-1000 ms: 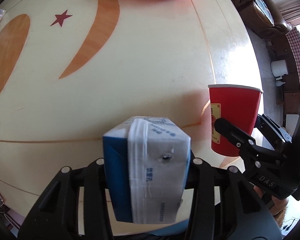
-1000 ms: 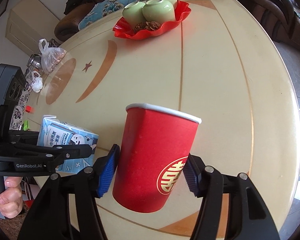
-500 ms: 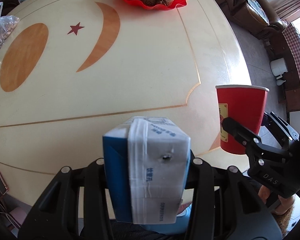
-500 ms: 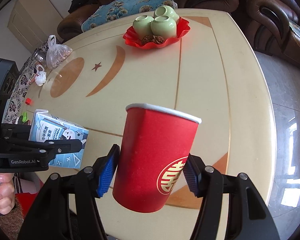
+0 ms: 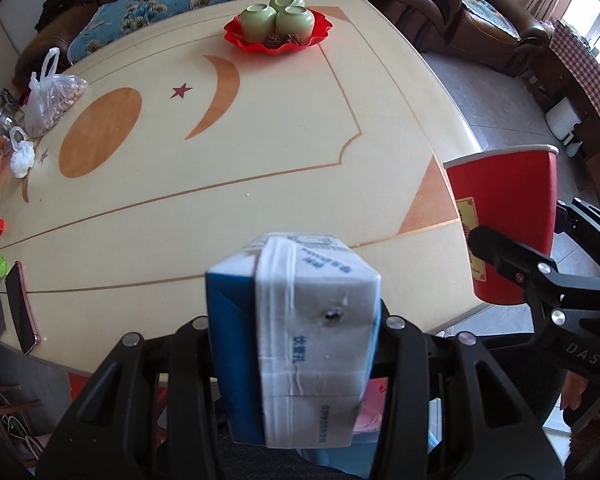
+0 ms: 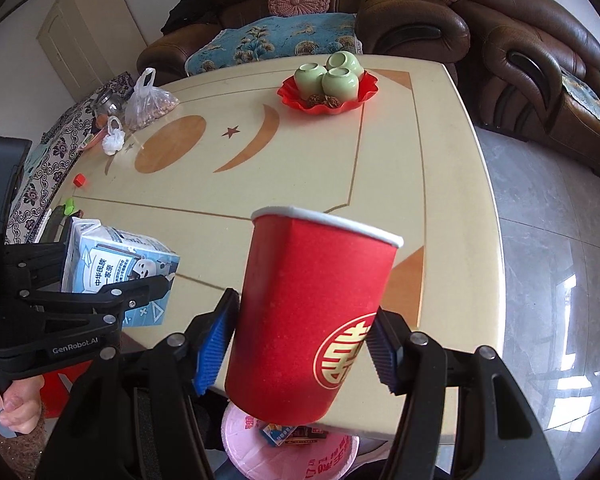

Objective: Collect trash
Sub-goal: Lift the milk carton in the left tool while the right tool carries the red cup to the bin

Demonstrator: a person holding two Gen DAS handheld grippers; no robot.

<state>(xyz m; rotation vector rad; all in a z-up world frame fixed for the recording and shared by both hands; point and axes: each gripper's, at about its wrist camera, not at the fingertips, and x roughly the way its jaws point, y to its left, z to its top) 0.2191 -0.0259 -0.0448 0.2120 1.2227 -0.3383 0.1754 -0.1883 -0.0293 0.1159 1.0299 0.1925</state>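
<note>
Blue-and-white rectangular drink carton [image 5: 296,344] is clamped in the left gripper [image 5: 296,332], jaws clenched on its two side faces. Red paper cup with gold emblem [image 6: 312,320] is grasped by the right gripper [image 6: 300,340], blue ribbed pads pressed on its lower wall. Both items are held clear above the near edge of the cream desk with orange inlays [image 6: 300,184].

Risks:
- Cup is gripped low and tilted; thin paper wall could be crushed or could slip out if the squeeze is uneven.
- Pink bin with a printed rim [image 6: 292,452] sits partly under the desk edge, directly below the cup. A drop released too far forward could land on the desk or the bin rim.
- The two grippers are near each other; a clash over the bin is possible if both are lowered together.

Not resolved:
- Cup interior not visible; contents unknown.
- Bin mostly hidden by cup and jaws; fill level unclear.
- In the left wrist view, the bin cannot be made out behind the carton.
</note>
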